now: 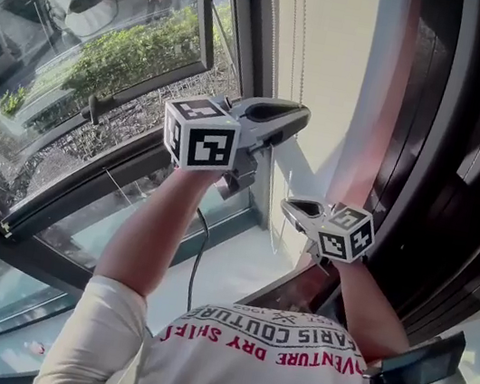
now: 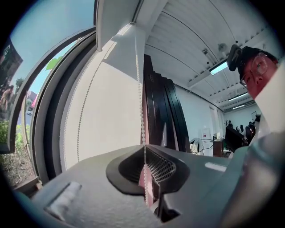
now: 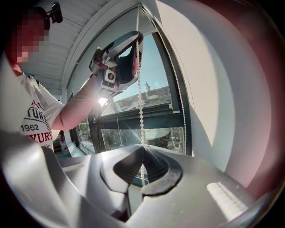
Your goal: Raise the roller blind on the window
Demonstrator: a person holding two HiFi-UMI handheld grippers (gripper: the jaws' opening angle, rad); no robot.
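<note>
Window bay: glass (image 1: 31, 21) looks out on shrubs (image 1: 136, 53). The cream roller blind (image 1: 324, 54) hangs just right of the frame. The person's shirt (image 1: 268, 348) reads "1962" and "DRY SHIRT". Left gripper (image 2: 145, 153) is raised high, jaws pinched on the bead chain (image 2: 141, 116). Right gripper (image 3: 142, 153) sits lower, clamped on the same chain.

Green hedge (image 1: 127, 52) outdoors; white car (image 1: 80, 4) beyond the hedge; gravel strip (image 1: 83, 145) along the hedge's near side; dark wooden panels (image 1: 439, 130) well right of the hedge.
</note>
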